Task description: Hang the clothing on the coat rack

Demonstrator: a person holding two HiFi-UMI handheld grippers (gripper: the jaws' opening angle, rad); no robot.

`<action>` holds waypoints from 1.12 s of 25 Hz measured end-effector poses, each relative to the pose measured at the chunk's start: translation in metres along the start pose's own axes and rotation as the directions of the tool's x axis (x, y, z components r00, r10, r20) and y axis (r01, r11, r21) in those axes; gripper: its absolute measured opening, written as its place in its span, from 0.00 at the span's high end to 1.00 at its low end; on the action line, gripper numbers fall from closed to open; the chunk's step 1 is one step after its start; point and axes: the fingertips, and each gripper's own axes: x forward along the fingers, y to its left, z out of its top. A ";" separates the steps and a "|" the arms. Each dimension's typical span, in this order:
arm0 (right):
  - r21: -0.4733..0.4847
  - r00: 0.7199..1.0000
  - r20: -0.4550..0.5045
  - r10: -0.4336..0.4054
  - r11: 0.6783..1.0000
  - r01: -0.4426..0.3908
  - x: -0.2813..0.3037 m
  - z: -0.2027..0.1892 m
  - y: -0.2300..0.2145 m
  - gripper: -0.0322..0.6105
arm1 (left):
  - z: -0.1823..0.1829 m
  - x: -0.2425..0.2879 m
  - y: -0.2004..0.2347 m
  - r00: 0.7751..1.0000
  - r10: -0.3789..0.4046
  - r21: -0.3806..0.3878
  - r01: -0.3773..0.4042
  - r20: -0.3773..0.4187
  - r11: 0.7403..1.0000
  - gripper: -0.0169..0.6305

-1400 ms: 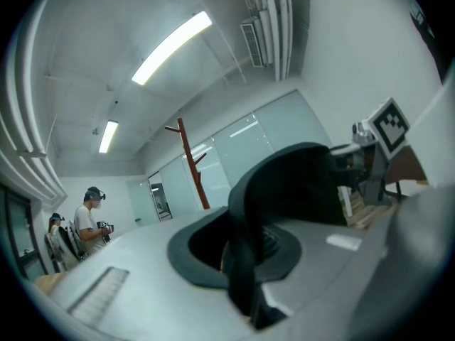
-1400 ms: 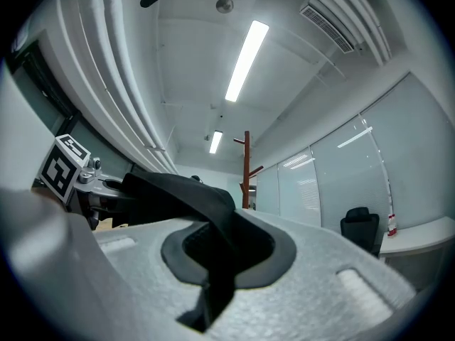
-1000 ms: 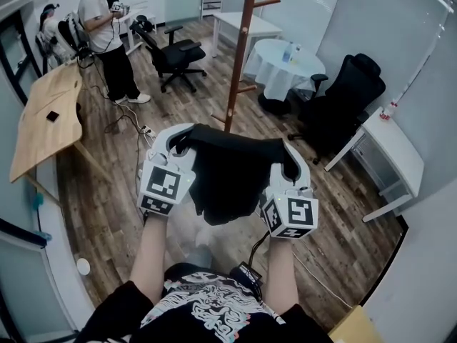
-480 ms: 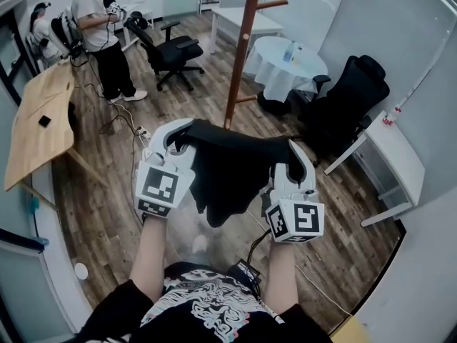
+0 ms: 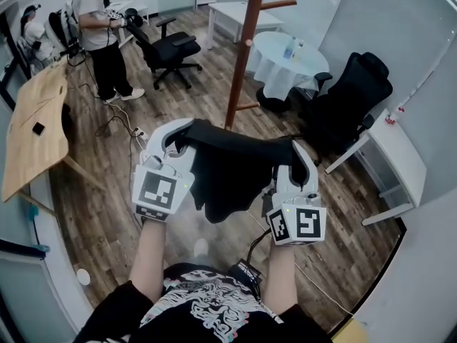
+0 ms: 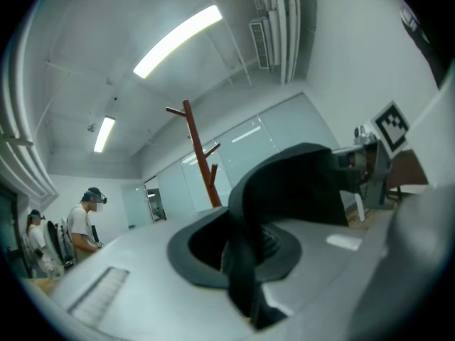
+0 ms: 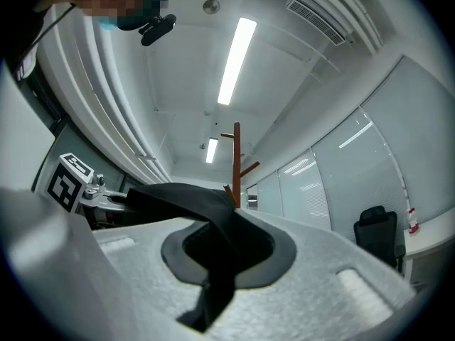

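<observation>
A black garment [image 5: 232,166] hangs stretched between my two grippers in the head view. My left gripper [image 5: 183,136] is shut on its left edge, and the cloth [image 6: 284,190] runs out between the jaws in the left gripper view. My right gripper [image 5: 291,154] is shut on the right edge, the cloth [image 7: 206,219] pinched between its jaws in the right gripper view. The brown wooden coat rack [image 5: 244,48] stands just beyond the garment, its pegs [image 5: 277,4] above. The same coat rack [image 6: 201,155] shows past the left jaws, and the coat rack [image 7: 237,163] past the right jaws.
Black office chairs stand at the right [image 5: 350,98] and back left [image 5: 168,48]. A round white-covered table [image 5: 289,63] sits behind the rack. A wooden table [image 5: 36,123] is at left, a white desk [image 5: 393,159] at right. A person [image 5: 96,34] stands at the back left.
The view has drawn closer to the coat rack, which now looms larger above the garment. Both grippers keep hold of the garment, spread the same way.
</observation>
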 end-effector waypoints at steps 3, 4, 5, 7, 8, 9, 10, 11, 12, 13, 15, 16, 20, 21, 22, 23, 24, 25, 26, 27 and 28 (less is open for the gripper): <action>-0.002 1.000 0.003 -0.017 1.000 0.017 0.015 -0.005 -0.005 0.92 | -0.005 0.015 0.008 1.000 -0.004 -0.019 0.004 0.004 1.000 0.95; -0.002 1.000 0.002 -0.021 1.000 0.021 0.020 -0.006 -0.006 0.92 | -0.006 0.018 0.012 1.000 0.001 -0.045 -0.001 0.006 0.999 0.95; -0.005 1.000 0.001 -0.023 1.000 0.023 0.027 -0.007 -0.007 0.92 | -0.006 0.022 0.015 1.000 0.009 -0.077 -0.008 0.007 0.997 0.95; -0.013 1.000 0.001 -0.026 1.000 0.026 0.038 -0.010 -0.009 0.92 | -0.009 0.031 0.023 1.000 0.015 -0.106 -0.013 0.009 0.994 0.95; -0.018 1.000 0.004 -0.029 0.999 0.029 0.042 -0.011 -0.010 0.92 | -0.010 0.034 0.025 1.000 0.011 -0.106 -0.010 0.011 0.994 0.95; -0.021 0.999 0.009 -0.031 0.999 0.031 0.046 -0.013 -0.011 0.92 | -0.012 0.037 0.027 1.000 0.007 -0.106 -0.006 0.012 0.994 0.95; -0.022 0.999 0.014 -0.033 0.999 0.033 0.049 -0.014 -0.011 0.92 | -0.015 0.040 0.029 1.000 0.003 -0.110 -0.002 0.013 0.994 0.95; -0.022 0.999 0.019 -0.033 0.999 0.034 0.053 -0.016 -0.011 0.92 | -0.016 0.042 0.032 1.000 0.002 -0.116 0.000 0.013 0.993 0.95; -0.022 0.999 0.025 -0.033 0.999 0.034 0.057 -0.016 -0.011 0.92 | -0.018 0.044 0.035 1.000 0.001 -0.122 0.000 0.014 0.993 0.95; -0.022 0.999 0.029 -0.033 0.999 0.034 0.062 -0.017 -0.011 0.92 | -0.019 0.048 0.038 1.000 0.001 -0.124 0.001 0.016 0.992 0.95; -0.027 0.999 0.034 -0.034 0.999 0.035 0.069 -0.019 -0.012 0.92 | -0.022 0.054 0.042 1.000 -0.008 -0.111 0.010 0.020 0.994 0.95; -0.029 0.999 0.036 -0.033 0.999 0.034 0.072 -0.020 -0.012 0.92 | -0.024 0.057 0.044 1.000 -0.018 -0.090 0.020 0.024 0.996 0.95; -0.016 0.999 0.040 -0.018 1.000 0.018 0.087 -0.018 -0.015 0.92 | -0.025 0.067 0.051 0.999 -0.025 -0.091 0.028 0.035 0.995 0.95; -0.013 0.999 0.044 -0.014 1.000 0.015 0.090 -0.017 -0.018 0.92 | -0.023 0.070 0.052 0.999 -0.018 -0.102 0.021 0.031 0.995 0.95; -0.012 0.999 0.051 -0.009 1.000 0.010 0.093 -0.015 -0.021 0.92 | -0.021 0.073 0.053 1.000 -0.010 -0.117 0.013 0.027 0.993 0.95; -0.012 0.998 0.058 -0.004 1.000 0.005 0.097 -0.013 -0.024 0.92 | -0.019 0.077 0.055 1.000 -0.003 -0.132 0.006 0.023 0.991 0.95; -0.016 0.998 0.065 0.001 1.000 0.001 0.101 -0.012 -0.027 0.92 | -0.017 0.081 0.057 1.000 0.003 -0.140 0.001 0.023 0.990 0.95; -0.021 0.997 0.072 0.004 1.000 -0.003 0.106 -0.012 -0.030 0.92 | -0.016 0.085 0.059 1.000 0.007 -0.144 -0.003 0.025 0.990 0.95; -0.024 0.997 0.079 0.009 1.000 -0.007 0.111 -0.012 -0.032 0.92 | -0.016 0.089 0.061 1.000 0.011 -0.145 -0.007 0.027 0.989 0.95; -0.020 0.996 0.083 0.015 1.000 -0.013 0.116 -0.013 -0.035 0.92 | -0.015 0.093 0.064 1.000 0.015 -0.148 -0.011 0.027 0.989 0.95; -0.008 0.996 0.085 0.023 1.000 -0.022 0.121 -0.014 -0.036 0.92 | -0.015 0.096 0.067 0.999 0.017 -0.154 -0.013 0.027 0.988 0.95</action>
